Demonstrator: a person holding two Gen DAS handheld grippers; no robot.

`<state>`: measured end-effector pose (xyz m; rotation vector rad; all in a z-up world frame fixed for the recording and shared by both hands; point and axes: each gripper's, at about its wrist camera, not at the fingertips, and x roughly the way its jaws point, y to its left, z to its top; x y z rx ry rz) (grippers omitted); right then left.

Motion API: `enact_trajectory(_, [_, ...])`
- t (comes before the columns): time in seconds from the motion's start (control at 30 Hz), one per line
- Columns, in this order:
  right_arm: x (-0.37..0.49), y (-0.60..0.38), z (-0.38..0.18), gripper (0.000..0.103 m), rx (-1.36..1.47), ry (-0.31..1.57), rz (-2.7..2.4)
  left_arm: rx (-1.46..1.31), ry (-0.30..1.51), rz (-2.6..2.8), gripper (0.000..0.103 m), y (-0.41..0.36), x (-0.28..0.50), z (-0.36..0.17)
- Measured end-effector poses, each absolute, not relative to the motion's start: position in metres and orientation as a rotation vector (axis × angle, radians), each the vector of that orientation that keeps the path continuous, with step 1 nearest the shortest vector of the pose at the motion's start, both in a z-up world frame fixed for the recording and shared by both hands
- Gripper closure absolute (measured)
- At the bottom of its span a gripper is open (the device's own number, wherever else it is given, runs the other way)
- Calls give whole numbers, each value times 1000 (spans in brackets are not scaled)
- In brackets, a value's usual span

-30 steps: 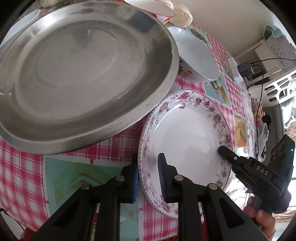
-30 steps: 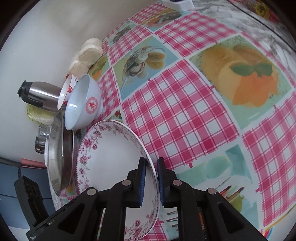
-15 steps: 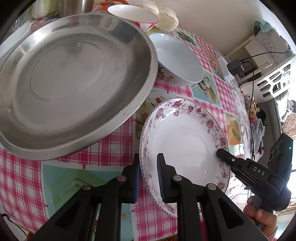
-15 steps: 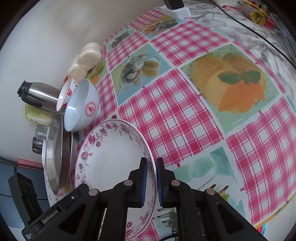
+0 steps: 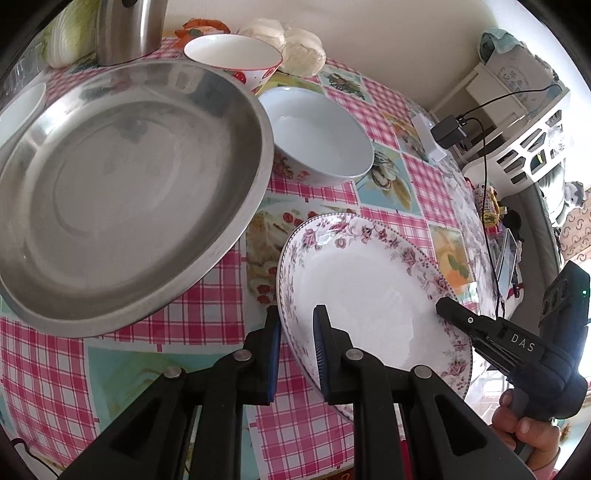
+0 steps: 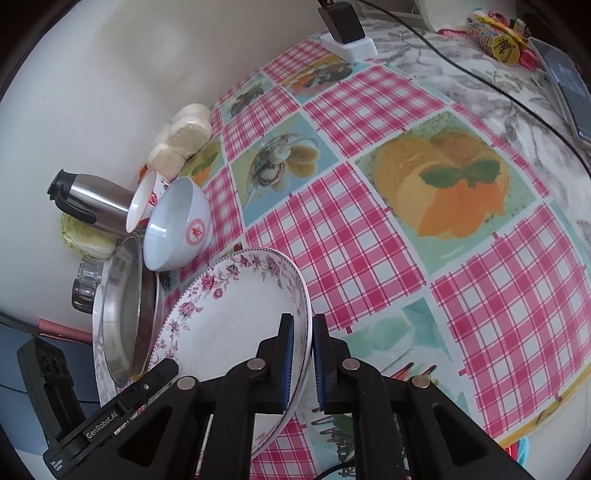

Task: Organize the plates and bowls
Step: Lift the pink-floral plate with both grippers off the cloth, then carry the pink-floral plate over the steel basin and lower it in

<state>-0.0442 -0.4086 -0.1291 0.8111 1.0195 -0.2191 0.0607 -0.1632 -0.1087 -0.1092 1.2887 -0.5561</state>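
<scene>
A white plate with a pink floral rim (image 5: 369, 295) hangs tilted above the checked tablecloth, gripped from both sides. My left gripper (image 5: 297, 318) is shut on its left rim. My right gripper (image 5: 442, 306) is shut on the opposite rim, with a hand below it. In the right wrist view the same plate (image 6: 229, 325) stands edge-on between the right gripper's (image 6: 303, 322) blue pads, and the left gripper (image 6: 167, 366) clamps its far side. A big steel dish (image 5: 122, 184), a pale blue bowl (image 5: 317, 140) and a red-and-white bowl (image 5: 232, 59) sit behind.
A steel flask (image 5: 129, 26), a cabbage (image 5: 62, 40) and wrapped buns (image 5: 295, 44) line the wall. A charger on a white power strip (image 6: 347, 33), its cable, snack packs and a phone (image 6: 565, 70) lie at the table's far end. A stretch of tablecloth (image 6: 369, 229) has nothing on it.
Both grippers have risen with the floral plate between them, lifting it off the cloth. The steel dish and bowls now look farther away, with more of the table's back edge showing.
</scene>
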Motion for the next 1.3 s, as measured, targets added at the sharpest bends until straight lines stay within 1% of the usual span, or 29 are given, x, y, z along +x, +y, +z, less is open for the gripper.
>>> enact_trajectory(0.33, [-52,-411,-112,92,811,948,-203,-97,1193,-584,85,-167,60,-83])
enact_trajectory(0.67, [-55,-408,-70,92,782,827,-188,-151,1061,-631,85,-163,70,-42])
enact_trajectory(1.0, [-28,-401,-30,92,746,766,-154,-231,967,-607,85,-150,97,-11])
enact_trajectory(1.3, [14,-388,-3,92,716,734,-100,-322,927,-561,85,-130,135,-1])
